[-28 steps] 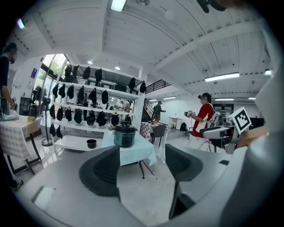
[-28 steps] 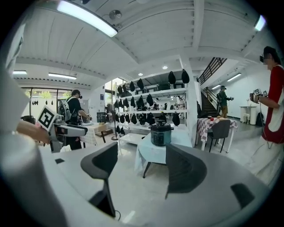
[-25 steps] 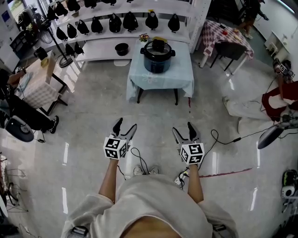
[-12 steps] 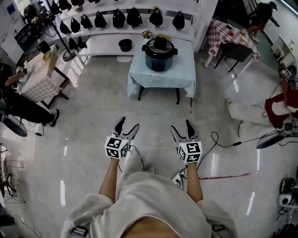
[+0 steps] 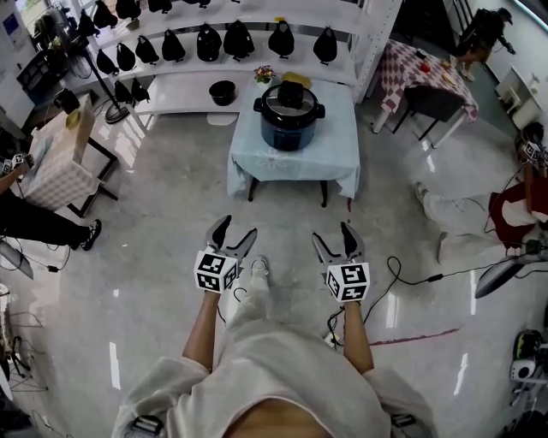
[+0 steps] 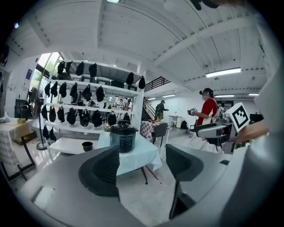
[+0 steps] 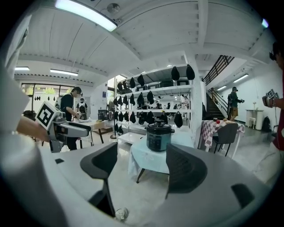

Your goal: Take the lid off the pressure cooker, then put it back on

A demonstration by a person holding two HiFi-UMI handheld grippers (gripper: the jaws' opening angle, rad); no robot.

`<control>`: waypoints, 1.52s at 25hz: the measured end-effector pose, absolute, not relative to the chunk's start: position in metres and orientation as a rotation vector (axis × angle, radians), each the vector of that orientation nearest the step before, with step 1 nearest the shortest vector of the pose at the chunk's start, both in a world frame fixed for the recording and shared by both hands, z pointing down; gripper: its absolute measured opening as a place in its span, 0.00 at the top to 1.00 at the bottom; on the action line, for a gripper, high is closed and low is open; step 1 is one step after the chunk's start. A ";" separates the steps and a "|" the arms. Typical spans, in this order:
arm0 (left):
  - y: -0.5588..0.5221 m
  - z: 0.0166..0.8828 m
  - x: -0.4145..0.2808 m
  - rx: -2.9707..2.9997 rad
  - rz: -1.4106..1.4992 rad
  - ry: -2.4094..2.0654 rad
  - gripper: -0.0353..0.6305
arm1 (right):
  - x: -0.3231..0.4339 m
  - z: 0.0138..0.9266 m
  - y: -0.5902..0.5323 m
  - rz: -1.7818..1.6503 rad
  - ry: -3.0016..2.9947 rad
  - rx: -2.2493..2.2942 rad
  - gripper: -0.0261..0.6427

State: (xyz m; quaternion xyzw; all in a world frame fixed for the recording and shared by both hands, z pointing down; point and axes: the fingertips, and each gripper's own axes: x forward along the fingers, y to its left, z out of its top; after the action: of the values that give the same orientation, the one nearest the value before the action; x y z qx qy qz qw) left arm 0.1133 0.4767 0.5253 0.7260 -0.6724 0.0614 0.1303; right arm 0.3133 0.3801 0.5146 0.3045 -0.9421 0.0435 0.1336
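Left gripper (image 5: 233, 229): jaws wide apart with nothing between them. It is held low in front of the person, over the floor, well short of the table.
Right gripper (image 5: 332, 236): jaws also wide apart and empty. It is level with the left one and near it, and points the same way.
Cooker (image 5: 288, 115): dark and round, upright on the table toward its far side, well apart from both grippers. In each gripper view it shows far off, in or near the gap between the pads.
Lid (image 5: 289, 96): on the cooker, with a black handle on top.
Table (image 5: 291, 162): small, draped in a pale blue cloth, just in front of the shelves.
Flowers (image 5: 264, 73): a small bunch at the table's far edge, behind the cooker and to the left.
Yellow thing (image 5: 296, 79): just behind the cooker; what it is cannot be told.
Shelves (image 5: 257, 13): white, with rows of black bags.
Bowl (image 5: 223, 91): black, on the low shelf, left of the table.
Floor (image 5: 171, 222): pale and glossy.
Shoe (image 5: 258, 266): on the floor between the two grippers.
Cable (image 5: 411, 267): black, on the floor right of the right gripper.
Checked table (image 5: 411, 62): far right, with a dark chair (image 5: 431, 101) beside it.
Bystander (image 6: 207, 111): in a red top, standing far off on the right of the left gripper view.
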 end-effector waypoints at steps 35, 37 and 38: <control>0.054 0.524 -0.108 2.211 0.201 -1.854 0.48 | 0.077 0.517 -0.013 0.126 -2.689 0.943 0.48; 0.028 0.523 -0.113 2.197 0.202 -1.864 0.48 | 0.069 0.519 -0.038 0.141 -2.692 0.916 0.48; 0.015 0.522 -0.115 2.191 0.205 -1.868 0.48 | 0.066 0.519 -0.051 0.150 -2.696 0.906 0.48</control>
State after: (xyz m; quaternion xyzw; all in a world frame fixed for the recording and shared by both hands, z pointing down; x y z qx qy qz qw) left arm -0.1147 0.0148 0.5224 0.7530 -0.6418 0.0706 0.1270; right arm 0.0665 -0.0506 0.5190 0.3147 -0.9364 0.0522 0.1464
